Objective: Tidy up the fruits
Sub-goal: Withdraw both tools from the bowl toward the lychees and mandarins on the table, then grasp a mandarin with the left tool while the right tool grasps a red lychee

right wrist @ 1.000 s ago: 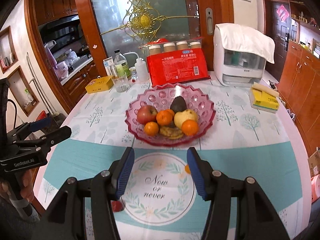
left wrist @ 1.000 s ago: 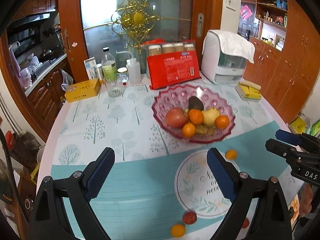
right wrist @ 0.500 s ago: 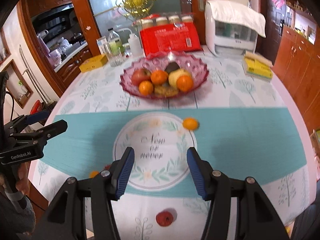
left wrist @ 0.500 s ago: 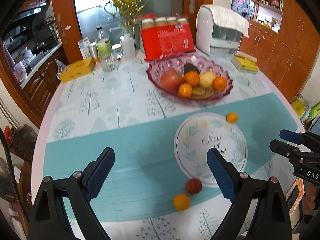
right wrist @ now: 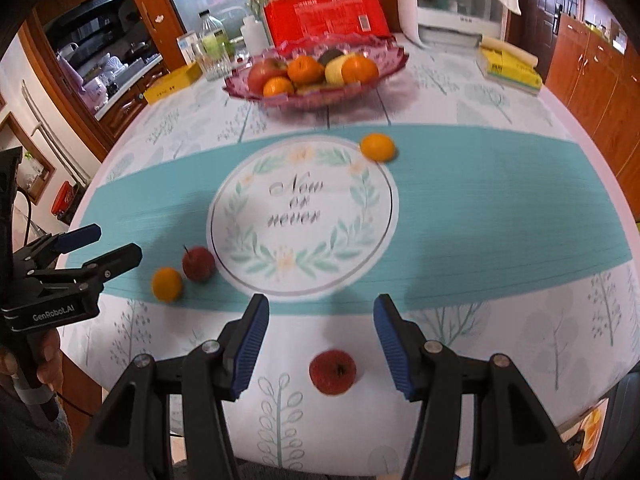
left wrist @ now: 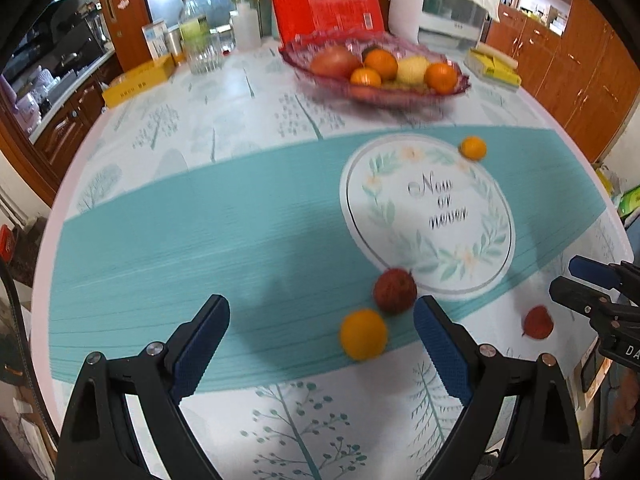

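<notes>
Lying loose on the tablecloth (right wrist: 500, 200), a small red fruit (right wrist: 332, 372) with a dark stem dimple sits between your right gripper (right wrist: 321, 338) fingers, untouched, while an orange (left wrist: 363, 339) and a dark red fruit (left wrist: 395, 290) rest side by side near your left gripper (left wrist: 320, 330). You hold both tools low and level over the table's near edge, jaws spread wide and gripping nothing. Another orange (right wrist: 377, 147) sits apart, short of the filled pink glass bowl (right wrist: 316, 98).
</notes>
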`<state>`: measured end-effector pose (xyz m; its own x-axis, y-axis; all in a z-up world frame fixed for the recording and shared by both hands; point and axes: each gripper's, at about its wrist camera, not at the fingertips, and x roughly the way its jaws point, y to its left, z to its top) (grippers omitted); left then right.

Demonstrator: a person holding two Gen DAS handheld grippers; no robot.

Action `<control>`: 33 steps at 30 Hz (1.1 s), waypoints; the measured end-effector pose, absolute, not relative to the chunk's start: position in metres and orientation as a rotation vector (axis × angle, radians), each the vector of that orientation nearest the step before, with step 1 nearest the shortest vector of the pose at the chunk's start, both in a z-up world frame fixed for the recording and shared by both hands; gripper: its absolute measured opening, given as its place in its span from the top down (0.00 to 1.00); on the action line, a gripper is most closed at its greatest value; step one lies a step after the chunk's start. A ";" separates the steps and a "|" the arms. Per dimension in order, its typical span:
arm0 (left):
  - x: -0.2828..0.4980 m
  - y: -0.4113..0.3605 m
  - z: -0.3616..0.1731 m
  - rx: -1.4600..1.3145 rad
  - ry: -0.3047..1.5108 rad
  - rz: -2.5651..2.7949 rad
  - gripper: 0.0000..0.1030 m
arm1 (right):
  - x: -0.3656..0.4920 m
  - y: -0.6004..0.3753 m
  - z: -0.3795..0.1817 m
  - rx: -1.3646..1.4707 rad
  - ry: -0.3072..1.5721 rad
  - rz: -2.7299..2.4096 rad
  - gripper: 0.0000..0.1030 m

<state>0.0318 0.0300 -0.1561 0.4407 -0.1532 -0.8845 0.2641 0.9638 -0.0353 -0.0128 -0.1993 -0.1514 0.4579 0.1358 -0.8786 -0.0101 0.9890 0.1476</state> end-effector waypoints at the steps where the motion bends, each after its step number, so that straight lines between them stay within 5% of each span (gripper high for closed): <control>1: 0.031 0.029 -0.160 0.114 1.094 -0.261 0.10 | -0.015 -0.200 -0.155 0.132 1.099 0.090 0.47; 6: 0.027 0.025 -0.178 0.114 1.124 -0.264 0.10 | -0.023 -0.201 -0.173 0.139 1.130 0.085 0.47; 24: 0.025 0.011 -0.204 0.101 1.189 -0.299 0.37 | -0.028 -0.200 -0.201 0.123 1.178 0.108 0.47; 33: 0.028 0.012 -0.203 0.083 1.181 -0.294 0.53 | -0.027 -0.199 -0.202 0.088 1.170 0.120 0.60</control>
<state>0.0279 0.0125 -0.2031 0.3463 -0.1833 -0.9200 0.2698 0.9587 -0.0895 -0.0267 -0.1994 -0.2018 0.3848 0.1394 -0.9124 -0.0480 0.9902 0.1311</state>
